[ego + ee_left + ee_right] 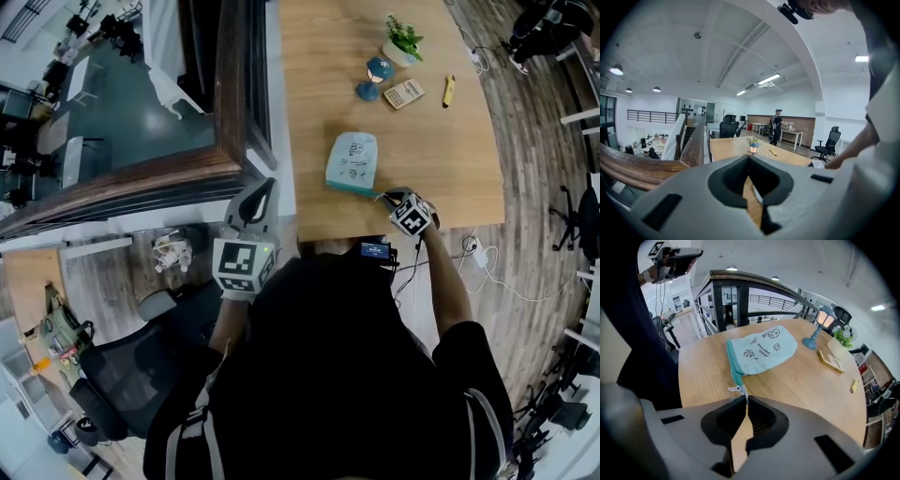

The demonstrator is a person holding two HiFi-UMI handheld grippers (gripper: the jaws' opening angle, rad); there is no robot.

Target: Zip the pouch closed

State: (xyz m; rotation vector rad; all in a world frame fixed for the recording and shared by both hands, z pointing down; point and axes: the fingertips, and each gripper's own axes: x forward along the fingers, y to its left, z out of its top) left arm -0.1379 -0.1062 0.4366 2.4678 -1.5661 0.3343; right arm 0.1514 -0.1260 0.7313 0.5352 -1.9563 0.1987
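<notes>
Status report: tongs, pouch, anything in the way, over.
Copy: right tongs shut on zipper pull; left tongs shut, empty, off the table. The pouch lies flat, pull at its end. The lamp and calculator stand well beyond it.

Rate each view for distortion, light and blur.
Head view: even light on the table, dark clothing swallowing the lower half. Left gripper view: heavy fisheye bending the railing, ceiling lamps glaring. Right gripper view: pouch and zipper pull sharp, corners black.
</notes>
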